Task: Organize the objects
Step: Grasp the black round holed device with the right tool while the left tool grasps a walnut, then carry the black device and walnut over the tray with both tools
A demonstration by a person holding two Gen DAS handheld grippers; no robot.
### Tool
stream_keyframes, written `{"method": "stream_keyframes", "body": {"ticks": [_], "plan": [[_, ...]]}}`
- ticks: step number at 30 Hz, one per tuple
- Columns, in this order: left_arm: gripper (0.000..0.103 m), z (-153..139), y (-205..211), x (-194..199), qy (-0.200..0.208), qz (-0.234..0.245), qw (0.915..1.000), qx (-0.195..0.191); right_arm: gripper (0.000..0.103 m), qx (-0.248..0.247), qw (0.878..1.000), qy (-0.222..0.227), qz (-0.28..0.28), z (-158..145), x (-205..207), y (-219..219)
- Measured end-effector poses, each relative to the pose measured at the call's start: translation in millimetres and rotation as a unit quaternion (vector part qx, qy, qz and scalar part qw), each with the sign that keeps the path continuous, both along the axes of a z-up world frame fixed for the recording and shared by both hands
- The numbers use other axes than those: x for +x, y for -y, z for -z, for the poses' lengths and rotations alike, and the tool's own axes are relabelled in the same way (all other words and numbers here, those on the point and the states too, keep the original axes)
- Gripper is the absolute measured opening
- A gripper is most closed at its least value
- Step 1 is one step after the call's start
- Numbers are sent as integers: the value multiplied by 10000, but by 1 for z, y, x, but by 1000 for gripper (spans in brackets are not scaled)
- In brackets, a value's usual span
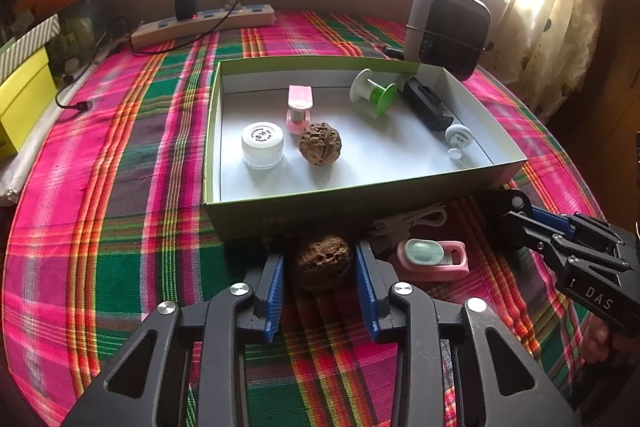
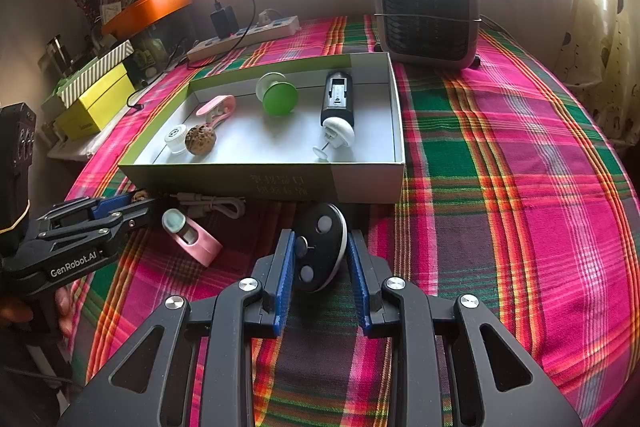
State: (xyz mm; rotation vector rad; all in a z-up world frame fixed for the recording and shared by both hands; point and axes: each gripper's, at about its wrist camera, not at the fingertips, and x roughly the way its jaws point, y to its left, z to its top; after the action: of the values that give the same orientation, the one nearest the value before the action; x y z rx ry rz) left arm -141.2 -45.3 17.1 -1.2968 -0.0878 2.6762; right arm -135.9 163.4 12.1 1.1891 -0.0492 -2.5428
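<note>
Plaid cloth (image 1: pixel 120 187) in pink, green and orange covers the table, and the shallow green-rimmed box (image 1: pixel 348 189) standing on it serves as reference for all positions. Inside the box: a white-lidded jar (image 1: pixel 262 145) near its left wall, a walnut (image 1: pixel 320 143) just right of the jar, a pink clip-like item (image 1: pixel 299 109) behind them, a green and white spool (image 1: pixel 374 93) toward the back, a black oblong device (image 1: pixel 426 105) along the right wall, and a small white hook (image 1: pixel 458 139) at that device's near end. Outside, just before the box's front wall, a second walnut (image 1: pixel 322 261) lies on the cloth between the blue pads of the left gripper (image 1: pixel 320 259); the pads stand close on either side, and contact cannot be confirmed. To the right of that nut, also before the front wall, lie a pink holder with a pale green oval (image 1: pixel 434 259) and a coiled white cable (image 1: pixel 416 217). The right gripper (image 2: pixel 320 247), before the box's front right portion, is clamped on a black disc with grey spots and a white rim (image 2: pixel 320 247), held on edge. Behind the box stand a grey heater (image 2: pixel 426 11) and a power strip (image 1: pixel 204 23).
</note>
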Motion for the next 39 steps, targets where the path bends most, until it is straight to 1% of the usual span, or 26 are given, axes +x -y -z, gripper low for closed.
{"method": "stream_keyframes", "body": {"ticks": [21, 26, 39], "plan": [[30, 0, -1, 1, -40, 0, 10000, -14, 28, 2, 10000, 1, -1, 0, 1, 1], [30, -7, -1, 4, -122, 1, 9999, 24, 28, -17, 10000, -35, -16, -3, 1, 0], [30, -31, -4, 5, -391, 116, 9992, 52, 28, -133, 9996, -216, -139, -24, 3, 3]]}}
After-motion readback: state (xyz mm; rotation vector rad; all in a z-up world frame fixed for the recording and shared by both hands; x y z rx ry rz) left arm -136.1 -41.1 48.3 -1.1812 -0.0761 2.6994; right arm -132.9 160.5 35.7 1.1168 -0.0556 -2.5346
